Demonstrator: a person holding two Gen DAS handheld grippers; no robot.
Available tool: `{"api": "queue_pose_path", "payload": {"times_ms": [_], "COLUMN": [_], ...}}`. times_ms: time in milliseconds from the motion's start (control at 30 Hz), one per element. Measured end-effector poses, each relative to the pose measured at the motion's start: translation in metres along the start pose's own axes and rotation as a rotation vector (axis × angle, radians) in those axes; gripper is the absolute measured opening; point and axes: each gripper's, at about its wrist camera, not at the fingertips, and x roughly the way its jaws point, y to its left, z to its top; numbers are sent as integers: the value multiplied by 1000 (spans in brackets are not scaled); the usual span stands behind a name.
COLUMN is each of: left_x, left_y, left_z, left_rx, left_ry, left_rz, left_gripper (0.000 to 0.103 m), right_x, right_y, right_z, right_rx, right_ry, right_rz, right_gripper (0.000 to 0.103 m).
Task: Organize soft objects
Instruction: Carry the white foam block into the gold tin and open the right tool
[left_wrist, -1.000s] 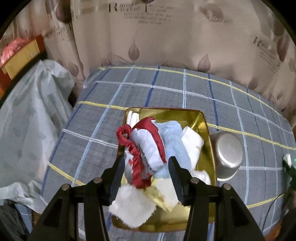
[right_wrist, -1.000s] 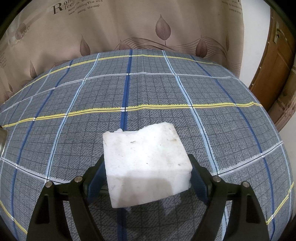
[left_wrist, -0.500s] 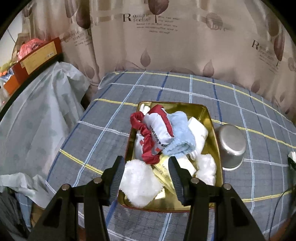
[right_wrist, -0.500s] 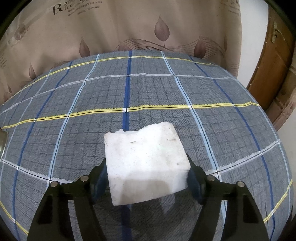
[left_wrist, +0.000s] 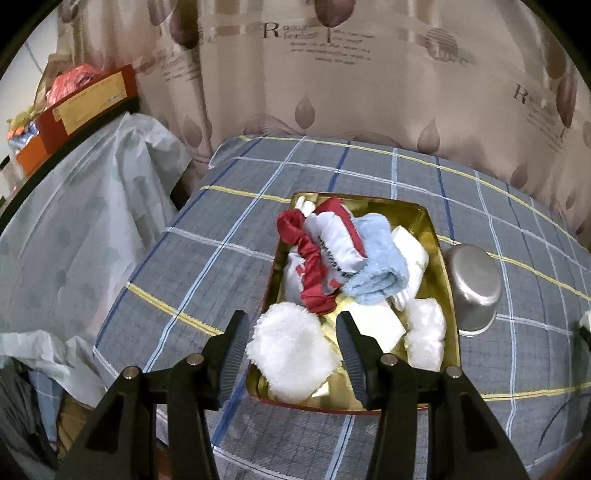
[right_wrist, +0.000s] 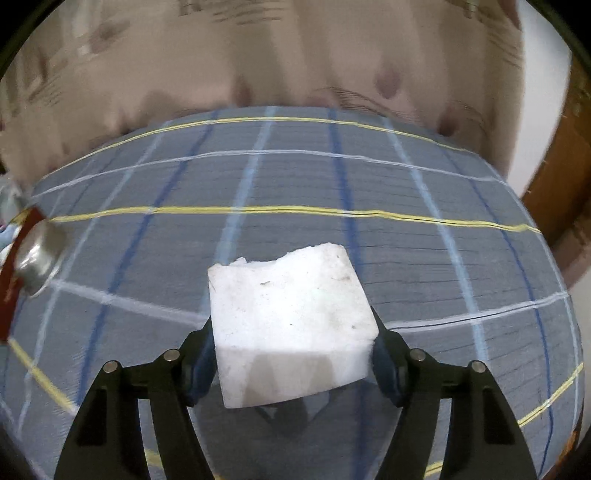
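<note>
Across the left wrist view a grey checked cloth (left_wrist: 229, 266) with blue, white and yellow lines covers the table, which ends at a beige leaf-print curtain (left_wrist: 369, 92) behind and drops off at its left edge beside pale plastic sheeting (left_wrist: 85, 221). On it sits a gold tray (left_wrist: 439, 243) heaped with soft things: a fluffy white pad (left_wrist: 291, 350) at the near end, a red and white cloth (left_wrist: 325, 254) and a rolled light blue towel (left_wrist: 380, 266). A steel bowl (left_wrist: 474, 288) stands just beside the tray's right wall. Bare cloth lies left of the tray. The left gripper (left_wrist: 291, 350) hangs above the near end, jaws wide, gripping nothing. From the right wrist view, blurred, the same cloth runs bare to the curtain, with a wooden door (right_wrist: 565, 177) at right. The right gripper (right_wrist: 291, 343) clamps a white foam block (right_wrist: 288, 314) clear of the cloth.
</note>
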Motion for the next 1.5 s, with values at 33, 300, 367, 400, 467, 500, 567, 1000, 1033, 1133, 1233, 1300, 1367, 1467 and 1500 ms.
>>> {"api": "queue_pose_path", "payload": {"times_ms": [33, 300, 367, 400, 467, 500, 567, 1000, 1033, 1133, 1233, 1300, 1367, 1467, 1500], "left_x": [0, 3, 3, 3, 3, 3, 4, -3, -4, -5, -3, -4, -5, -4, -3], "left_y": [2, 15, 16, 17, 18, 19, 21, 44, 46, 52, 58, 61, 64, 68, 69], "left_z": [0, -6, -7, -8, -10, -11, -12, -17, -17, -16, -16, -16, -16, -16, -16], "left_rx": [-8, -53, -62, -64, -66, -69, -73, -130, -133, -151, -154, -165, -174, -190, -192], "left_ry": [3, 23, 30, 32, 37, 36, 39, 28, 26, 29, 38, 35, 30, 33, 36], "left_rz": [-1, 9, 8, 15, 25, 40, 54, 117, 125, 125, 135, 136, 142, 141, 143], "left_gripper": [50, 50, 50, 50, 50, 50, 50, 50, 50, 50, 50, 50, 50, 50, 50], "right_x": [-2, -17, -22, -25, -31, -33, -37, -65, -65, -64, -57, -50, -44, -34, -29], "right_y": [6, 85, 108, 120, 148, 157, 181, 318, 329, 355, 376, 387, 396, 408, 412], "right_z": [1, 0, 1, 1, 3, 3, 5, 9, 10, 10, 9, 10, 10, 9, 9], "right_rx": [-11, -127, -168, -188, -234, -248, -289, -508, -522, -554, -571, -571, -575, -573, -575], "right_ry": [-1, 28, 33, 29, 23, 19, 12, -33, -34, -42, -31, -11, -5, 14, 14], "right_rz": [12, 187, 223, 241, 279, 295, 333, 495, 507, 509, 499, 493, 471, 459, 443], "right_gripper": [67, 68, 68, 68, 68, 68, 68, 68, 68, 68, 68, 68, 68, 68, 68]}}
